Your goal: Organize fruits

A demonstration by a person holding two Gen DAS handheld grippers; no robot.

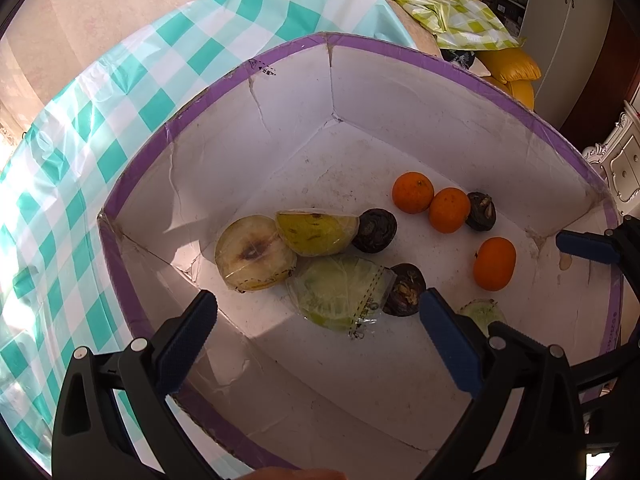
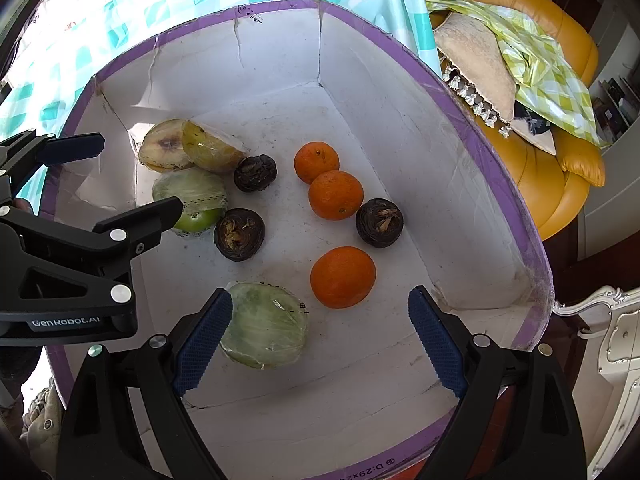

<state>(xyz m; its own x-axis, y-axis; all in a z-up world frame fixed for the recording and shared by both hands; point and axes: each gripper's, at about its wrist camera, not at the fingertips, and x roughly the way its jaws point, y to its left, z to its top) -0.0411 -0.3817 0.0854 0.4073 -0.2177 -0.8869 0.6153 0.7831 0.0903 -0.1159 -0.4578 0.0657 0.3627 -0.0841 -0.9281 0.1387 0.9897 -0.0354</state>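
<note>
Fruit: wrapped green half [image 2: 266,326] touching the right gripper's [image 2: 320,338] inner left finger; oranges [image 2: 343,277] just ahead.
Fingers: both pairs spread wide, empty; left gripper [image 1: 318,330] hovers over another wrapped half [image 1: 340,294].
Handling: likely soft, film slippery; grip across the rounded sides, gently.
Box [image 2: 460,128]: holds everything.

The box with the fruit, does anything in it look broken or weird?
Yes. The box has cracked, creased walls, worst on the far wall, and its floor is smudged. The fruit looks whole: three oranges, dark round ones, and cut halves in plastic wrap.
</note>
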